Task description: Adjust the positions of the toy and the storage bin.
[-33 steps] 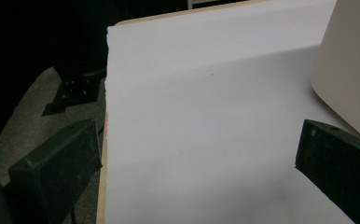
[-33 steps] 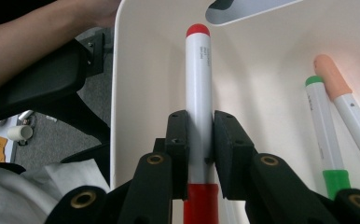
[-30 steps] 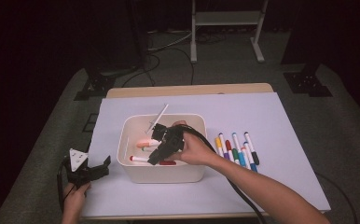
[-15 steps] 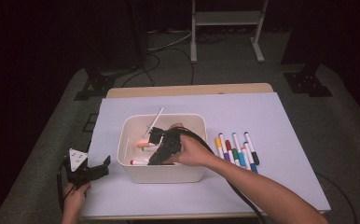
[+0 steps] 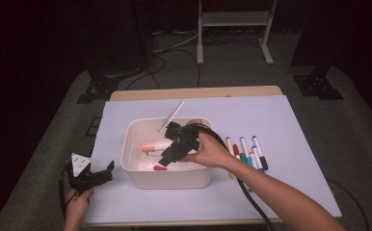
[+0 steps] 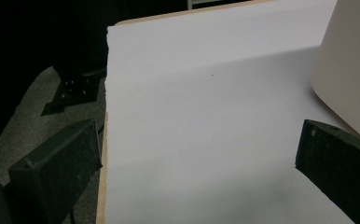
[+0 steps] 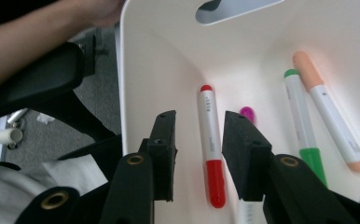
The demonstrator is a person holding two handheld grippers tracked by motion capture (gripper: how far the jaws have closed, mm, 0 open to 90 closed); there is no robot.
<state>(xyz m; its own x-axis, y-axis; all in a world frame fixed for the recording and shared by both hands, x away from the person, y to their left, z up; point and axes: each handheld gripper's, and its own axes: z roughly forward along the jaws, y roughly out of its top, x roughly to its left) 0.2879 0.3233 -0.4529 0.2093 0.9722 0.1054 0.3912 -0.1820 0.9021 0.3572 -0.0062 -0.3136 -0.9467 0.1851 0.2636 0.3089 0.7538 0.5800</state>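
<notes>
While the left gripper (image 5: 99,177) rested open beside the bin (image 5: 140,175), the right gripper (image 7: 197,140), its jaws just opening, hung over a released red marker (image 7: 211,147) inside.

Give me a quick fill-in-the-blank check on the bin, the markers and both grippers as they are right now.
1. The right gripper has just been opening its jaws, and the marker lying between them has a ____ cap.
2. The white bin holds an orange marker, a ____ marker and a pink one.
3. The left gripper has its jaws ____ over the white sheet.

Missing words: red; green; open
</notes>
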